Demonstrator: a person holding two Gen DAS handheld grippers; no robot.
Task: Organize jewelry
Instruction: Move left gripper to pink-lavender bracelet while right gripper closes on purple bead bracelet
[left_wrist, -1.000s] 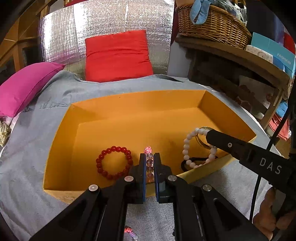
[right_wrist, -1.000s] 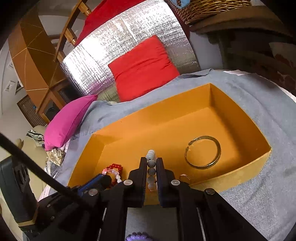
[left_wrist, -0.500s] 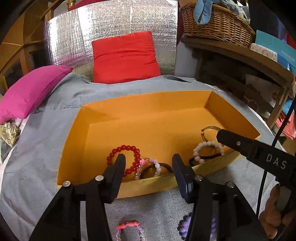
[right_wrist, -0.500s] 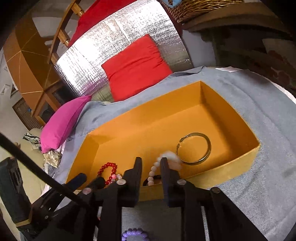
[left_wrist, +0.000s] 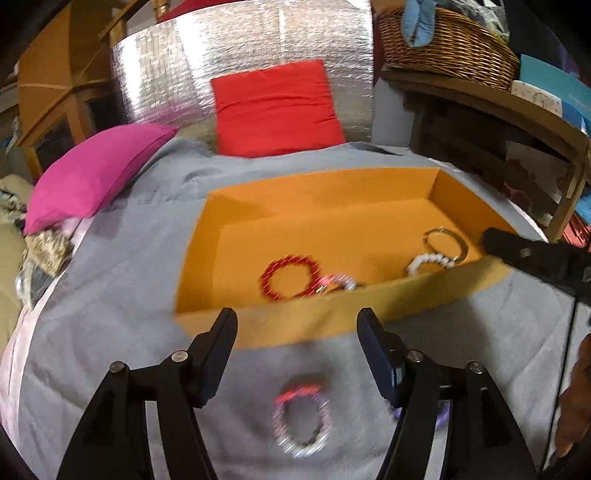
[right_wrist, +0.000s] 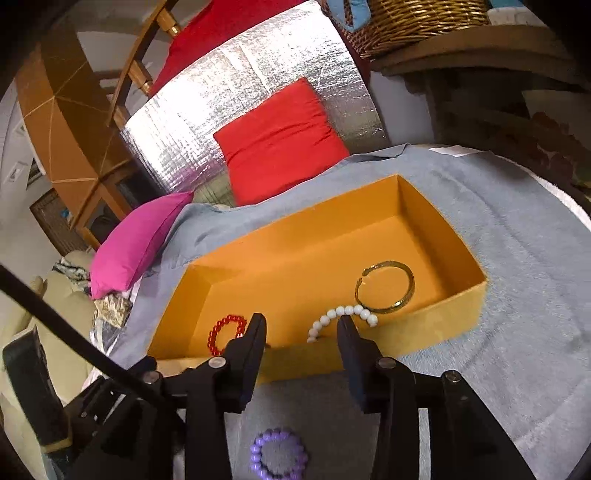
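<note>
Two pairs of jaws stand spread with nothing between them, and both have just been opening, which I read as each having let its bracelet fall into the box. The left gripper (left_wrist: 297, 334) hangs just outside the near wall of the orange box (left_wrist: 295, 325); past its tips, at about 12 o'clock, lie the red bead bracelet (left_wrist: 290, 277) and, touching it at its 3 o'clock side, a pink and clear bracelet (left_wrist: 338, 282), blurred. The right gripper (right_wrist: 301, 332) also waits at the near wall, and the white bead bracelet (right_wrist: 341, 317) lies right beyond its tips, leaning against the gold bangle (right_wrist: 386, 288) at 1 o'clock. The jewelry is gathered along the near side of the box, probably because that is where it was let go. Not all is sorted: a pink and white bracelet (left_wrist: 301, 421) remains on the grey blanket (left_wrist: 110, 314) at 6 o'clock under the left jaws, and a purple bead bracelet (right_wrist: 279, 454) lies at 6 o'clock under the right ones. I judge these two are the next things to fetch, and the open jaws suit that. Farther out, a red cushion (left_wrist: 277, 109) and a pink cushion (left_wrist: 96, 173) rest at the far end of the blanket.
</note>
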